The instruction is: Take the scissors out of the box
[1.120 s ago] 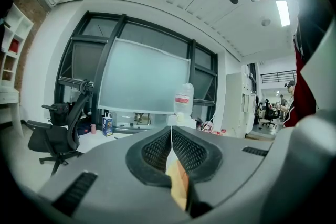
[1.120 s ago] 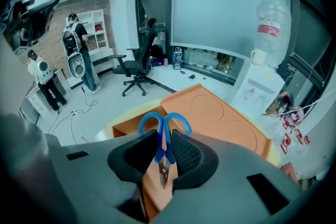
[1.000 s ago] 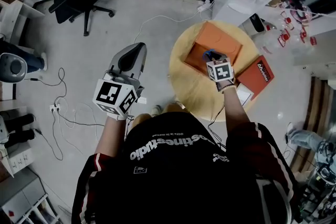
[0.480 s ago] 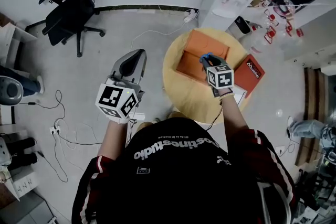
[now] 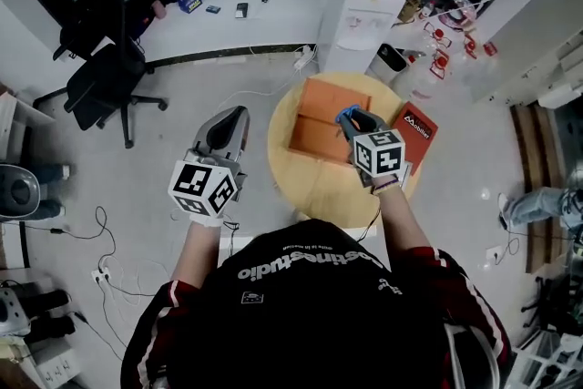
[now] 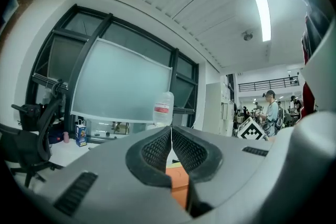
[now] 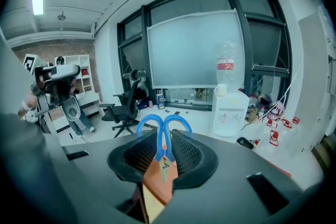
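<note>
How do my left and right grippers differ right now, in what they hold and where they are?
The left gripper's jaws are together with nothing between them; the right gripper's jaws clamp the scissors, blue handles poking past the tips. The left gripper hangs over the floor beside the round table; the right gripper is above the table, at the orange box. Both carry a marker cube.

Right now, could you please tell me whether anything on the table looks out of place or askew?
Only the red booklet at the table's right edge: it lies at an angle and seems to stick out past the rim. The box sits flat, and the right gripper holds the scissors above it.
</note>
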A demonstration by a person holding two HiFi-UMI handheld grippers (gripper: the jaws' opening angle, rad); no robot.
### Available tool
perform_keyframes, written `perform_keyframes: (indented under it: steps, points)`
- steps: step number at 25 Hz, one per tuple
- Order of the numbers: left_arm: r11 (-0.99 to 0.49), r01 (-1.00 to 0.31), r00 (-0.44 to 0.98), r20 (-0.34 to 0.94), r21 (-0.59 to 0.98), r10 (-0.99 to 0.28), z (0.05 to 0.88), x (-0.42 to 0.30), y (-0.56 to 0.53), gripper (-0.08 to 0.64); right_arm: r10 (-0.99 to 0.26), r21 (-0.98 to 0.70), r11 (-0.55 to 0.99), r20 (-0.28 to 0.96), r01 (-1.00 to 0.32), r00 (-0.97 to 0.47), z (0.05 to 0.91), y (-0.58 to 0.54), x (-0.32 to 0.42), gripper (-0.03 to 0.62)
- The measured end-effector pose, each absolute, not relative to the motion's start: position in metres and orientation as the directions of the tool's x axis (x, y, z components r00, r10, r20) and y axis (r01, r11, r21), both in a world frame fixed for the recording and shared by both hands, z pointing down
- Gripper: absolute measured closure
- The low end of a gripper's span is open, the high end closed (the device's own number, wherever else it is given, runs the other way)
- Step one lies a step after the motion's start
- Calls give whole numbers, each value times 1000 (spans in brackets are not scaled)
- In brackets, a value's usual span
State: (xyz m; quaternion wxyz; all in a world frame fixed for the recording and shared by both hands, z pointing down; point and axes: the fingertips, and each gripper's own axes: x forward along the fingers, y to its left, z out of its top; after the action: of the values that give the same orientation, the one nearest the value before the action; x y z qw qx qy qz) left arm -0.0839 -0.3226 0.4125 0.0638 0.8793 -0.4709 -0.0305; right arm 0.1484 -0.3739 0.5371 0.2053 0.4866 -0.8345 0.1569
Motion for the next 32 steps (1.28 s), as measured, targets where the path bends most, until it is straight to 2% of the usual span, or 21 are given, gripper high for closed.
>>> perform_keyframes:
  steps: [10, 19, 32]
  points:
    - [-648, -757, 650, -6, 83, -760, 385, -49, -334, 538, -822, -94, 449, 347, -889, -452, 460, -350, 154, 477]
    - [-693, -719, 692, -36, 63, -721, 360, -20, -337, 538, -887, -78, 392, 232, -916, -399, 397, -328, 181, 477]
    - [-702, -710, 699, -64, 52, -712, 337, -10, -325, 538, -934, -65, 315, 154, -947, -321, 351, -296, 210, 477]
